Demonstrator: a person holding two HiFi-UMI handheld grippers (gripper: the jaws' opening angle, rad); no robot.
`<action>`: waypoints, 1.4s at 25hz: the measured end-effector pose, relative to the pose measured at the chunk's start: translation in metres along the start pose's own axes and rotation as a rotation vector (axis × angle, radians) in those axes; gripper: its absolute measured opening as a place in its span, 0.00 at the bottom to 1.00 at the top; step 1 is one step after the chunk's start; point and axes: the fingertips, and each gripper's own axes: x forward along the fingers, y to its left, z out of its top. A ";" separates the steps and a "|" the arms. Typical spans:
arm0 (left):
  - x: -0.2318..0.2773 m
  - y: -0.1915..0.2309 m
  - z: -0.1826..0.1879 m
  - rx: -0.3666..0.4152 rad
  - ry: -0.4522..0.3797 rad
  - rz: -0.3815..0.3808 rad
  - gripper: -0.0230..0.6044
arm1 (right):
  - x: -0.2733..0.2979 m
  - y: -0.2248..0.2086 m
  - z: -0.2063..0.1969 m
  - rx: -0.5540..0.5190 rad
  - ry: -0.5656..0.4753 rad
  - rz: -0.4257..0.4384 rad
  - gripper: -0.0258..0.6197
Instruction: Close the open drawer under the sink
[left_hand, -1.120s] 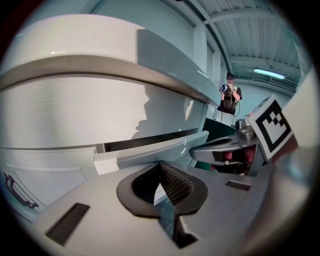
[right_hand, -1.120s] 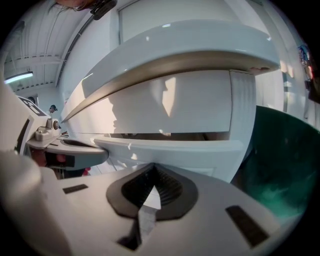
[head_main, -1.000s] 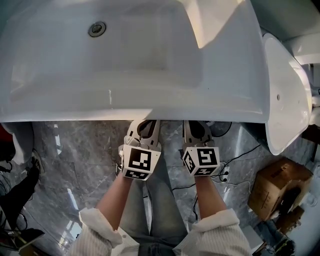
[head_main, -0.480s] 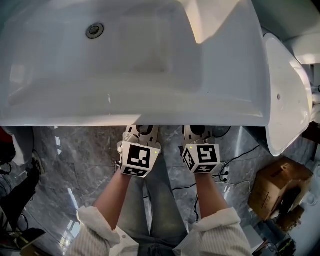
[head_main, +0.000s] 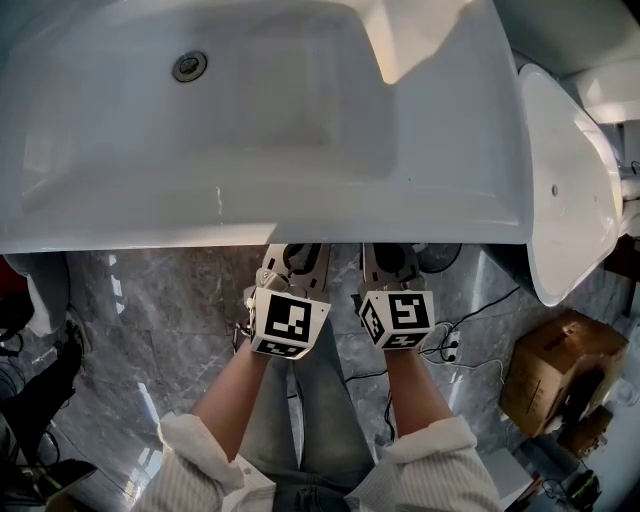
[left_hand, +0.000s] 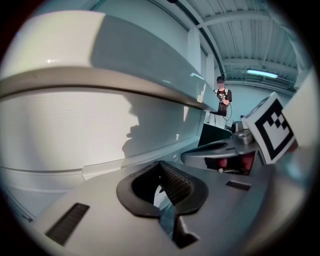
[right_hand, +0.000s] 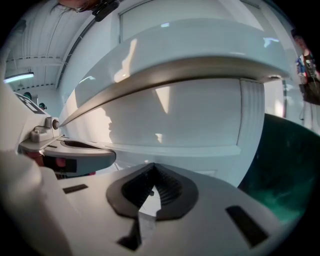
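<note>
In the head view the white sink (head_main: 300, 215) fills the top, and its front rim hides the drawer below it. Both grippers reach under that rim side by side, left gripper (head_main: 290, 290) and right gripper (head_main: 395, 285), with their tips out of sight there. The left gripper view shows the white drawer front (left_hand: 75, 135) just ahead, under the sink's overhang. My left gripper (left_hand: 161, 166) is shut with nothing in it. The same drawer front (right_hand: 190, 115) fills the right gripper view, where my right gripper (right_hand: 152, 169) is shut and empty too. I cannot tell whether either tip touches the panel.
A white toilet bowl (head_main: 570, 180) stands to the right of the sink. A cardboard box (head_main: 550, 370) and black cables (head_main: 450, 345) lie on the grey marble floor at the right. A person (left_hand: 221, 97) stands far off. Someone's dark shoe (head_main: 60, 350) is at the left.
Both grippers slid further under the sink rim half a second ago. They have since come back out a little, so more of their jaws shows now.
</note>
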 end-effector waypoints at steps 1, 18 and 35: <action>-0.002 -0.001 0.003 -0.004 -0.002 0.003 0.06 | -0.002 0.002 0.003 0.000 -0.005 0.001 0.05; -0.076 -0.030 0.077 0.014 -0.094 -0.010 0.06 | -0.090 0.036 0.068 0.035 -0.091 -0.062 0.05; -0.171 -0.050 0.214 0.021 -0.233 -0.119 0.06 | -0.172 0.101 0.217 0.024 -0.235 0.054 0.06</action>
